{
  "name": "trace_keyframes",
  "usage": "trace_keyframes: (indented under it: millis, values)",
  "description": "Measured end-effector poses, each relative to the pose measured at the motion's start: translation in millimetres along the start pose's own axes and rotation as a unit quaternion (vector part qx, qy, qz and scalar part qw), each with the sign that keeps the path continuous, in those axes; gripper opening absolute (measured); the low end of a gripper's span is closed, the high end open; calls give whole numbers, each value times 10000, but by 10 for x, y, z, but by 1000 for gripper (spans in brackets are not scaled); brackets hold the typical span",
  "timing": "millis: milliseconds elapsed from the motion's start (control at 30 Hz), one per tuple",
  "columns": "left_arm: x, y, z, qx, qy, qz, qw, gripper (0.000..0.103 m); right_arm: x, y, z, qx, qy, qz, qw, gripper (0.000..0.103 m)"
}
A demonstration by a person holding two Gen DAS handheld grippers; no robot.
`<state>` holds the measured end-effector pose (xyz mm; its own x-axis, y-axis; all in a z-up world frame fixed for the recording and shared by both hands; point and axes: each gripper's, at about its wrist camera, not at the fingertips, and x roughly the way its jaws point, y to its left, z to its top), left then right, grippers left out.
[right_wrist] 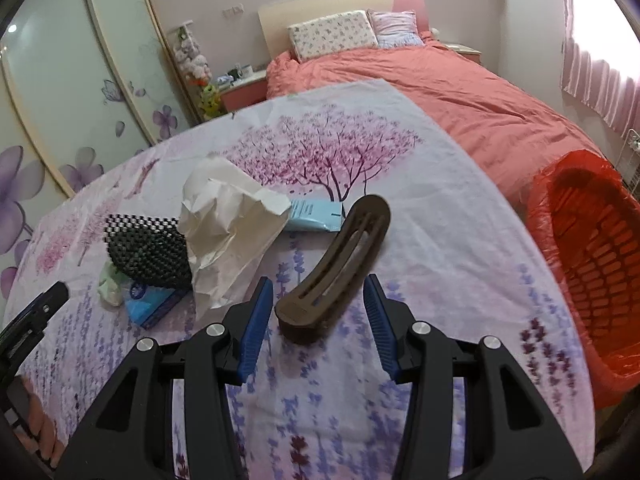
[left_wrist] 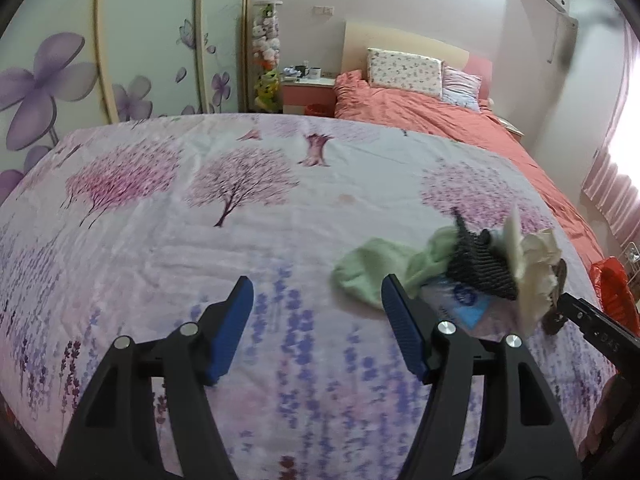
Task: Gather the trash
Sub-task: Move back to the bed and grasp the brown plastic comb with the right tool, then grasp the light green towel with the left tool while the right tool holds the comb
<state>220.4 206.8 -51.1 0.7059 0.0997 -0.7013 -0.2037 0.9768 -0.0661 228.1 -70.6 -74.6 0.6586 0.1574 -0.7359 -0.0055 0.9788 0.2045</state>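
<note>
A: Left wrist view first. The left gripper (left_wrist: 318, 292) hangs over the floral sheet (left_wrist: 200, 240) with its jaws parted and nothing between them. The trash pile sits just to the right of it: a green cloth (left_wrist: 372, 272), a black mesh (left_wrist: 480, 268), crumpled paper (left_wrist: 528, 268) and a blue packet (left_wrist: 468, 304) under the mesh.

B: Is anything touching the pads?

A: No. The cloth lies just beyond the right pad, apart from it as far as I can tell.

B: And the right wrist view?

A: The right gripper (right_wrist: 320, 296) is released too, jaws apart, with a brown clip (right_wrist: 336, 264) lying between them on the sheet. The pads don't press it. Left of the clip are the paper (right_wrist: 228, 236) and mesh (right_wrist: 148, 252); beyond it lies a blue pack (right_wrist: 316, 216).

B: The bin?

A: A red basket (right_wrist: 560, 216) stands right of the clip, off the sheet's edge. What shows of its inside looks empty.

B: So progress?

A: Barely begun, I'd judge. Every piece is still on the sheet, none gripped.
</note>
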Motion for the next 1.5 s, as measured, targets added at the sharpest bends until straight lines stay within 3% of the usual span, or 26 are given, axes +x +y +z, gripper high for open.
trace_keyframes:
  millis: [133, 333, 533, 767, 1067, 1167, 1233, 1267, 1333, 1500]
  values:
    - [59, 91, -27, -54, 60, 16, 10000, 66, 124, 12, -23, 134, 176, -94, 9997, 46]
    - [115, 93, -41, -34, 116, 5, 9999, 66, 87, -40, -32, 220, 125, -280, 9993, 38]
    - [200, 50, -22, -6, 188, -30, 9998, 66, 95, -148, -8, 443, 107, -329, 9984, 38]
    - [353, -72, 52, 114, 331, -144, 9993, 66, 157, -74, 44, 223, 64, -499, 9985, 35]
    - [623, -249, 137, 238, 605, -353, 9973, 65, 147, -116, 39, 113, 57, -424, 9990, 34]
    - [711, -292, 165, 245, 705, -468, 9961, 50, 146, -110, 36, 102, 54, -430, 9990, 34]
    - [714, -336, 170, 319, 676, -491, 9960, 25, 150, -100, 33, 89, 56, -427, 9990, 34]
    - [721, -348, 166, 342, 687, -563, 9955, 18, 149, -99, 35, 83, 57, -421, 9991, 34]
    - [718, -318, 160, 283, 670, -568, 9957, 13, 147, -104, 33, 78, 58, -396, 9992, 34]
    - [653, -24, 195, -53, 584, -352, 9977, 11, 114, -170, 42, 59, -11, -517, 9986, 31]
